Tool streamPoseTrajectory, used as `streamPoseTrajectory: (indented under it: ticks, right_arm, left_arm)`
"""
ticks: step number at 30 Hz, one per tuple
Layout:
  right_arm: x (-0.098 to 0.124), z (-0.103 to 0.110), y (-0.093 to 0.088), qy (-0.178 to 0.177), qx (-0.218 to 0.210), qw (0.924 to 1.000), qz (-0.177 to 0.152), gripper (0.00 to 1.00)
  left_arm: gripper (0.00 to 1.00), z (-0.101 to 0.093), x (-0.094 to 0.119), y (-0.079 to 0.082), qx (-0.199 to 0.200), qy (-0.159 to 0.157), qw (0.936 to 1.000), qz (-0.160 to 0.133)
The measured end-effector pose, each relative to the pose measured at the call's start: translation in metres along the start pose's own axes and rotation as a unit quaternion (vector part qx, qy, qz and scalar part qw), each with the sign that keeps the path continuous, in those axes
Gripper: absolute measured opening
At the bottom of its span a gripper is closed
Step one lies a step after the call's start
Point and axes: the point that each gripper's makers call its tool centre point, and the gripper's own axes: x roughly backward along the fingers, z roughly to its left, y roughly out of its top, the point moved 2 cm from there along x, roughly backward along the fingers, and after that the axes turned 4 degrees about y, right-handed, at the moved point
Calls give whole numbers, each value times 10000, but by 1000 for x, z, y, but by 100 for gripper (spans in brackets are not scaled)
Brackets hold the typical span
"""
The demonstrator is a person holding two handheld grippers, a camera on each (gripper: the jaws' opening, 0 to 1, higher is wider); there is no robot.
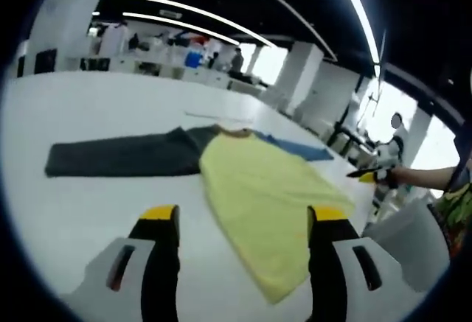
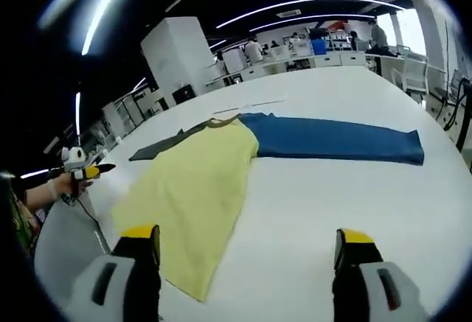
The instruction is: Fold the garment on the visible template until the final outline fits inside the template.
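A yellow garment (image 1: 258, 197) lies flat on the white table (image 1: 88, 108), its neck end far from me. From that end a dark grey length of cloth (image 1: 125, 156) stretches to one side and a blue one (image 2: 339, 139) to the other. My left gripper (image 1: 243, 215) hangs open above the yellow garment's near half, its jaws wide apart and holding nothing. In the right gripper view the yellow garment (image 2: 192, 189) lies left of centre, and my right gripper (image 2: 247, 235) is open over its edge and the bare table. Thin line marks (image 2: 251, 106) show beyond the neck.
A hand holds the other gripper (image 1: 369, 175) off the table's right edge; from the other side it appears as (image 2: 92, 169). A patterned sleeve (image 1: 453, 204) is nearby. Desks, pillars and people stand far behind. The table (image 2: 354, 204) has room around the cloth.
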Motion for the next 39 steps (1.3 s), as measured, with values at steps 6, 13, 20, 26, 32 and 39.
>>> streamPoseTrajectory:
  ticks: [6,13,20,26,32,39]
  right_arm:
    - [13,-61,39,-782,-373,9942,-642,95]
    - [24,-142,66,-1776,-671,9789,-762,95]
    - [19,-170,69,-2177,-1012,9672,-832,79]
    - [13,-178,73,-2473,-1126,9583,-886,65]
    - [16,-187,66,-2707,-1426,9480,-878,40]
    - [17,-190,71,-2775,-1546,9430,-990,35]
  left_arm:
    - [64,-1,0,3,12,50,10000,-19]
    - [61,0,1,6,83,90,9999,-28]
    - [58,2,5,6,134,219,9996,-124]
    - [56,6,10,0,234,343,9991,-86]
    - [54,8,13,0,281,419,9987,-107]
    - [52,13,13,-4,335,489,9982,-87]
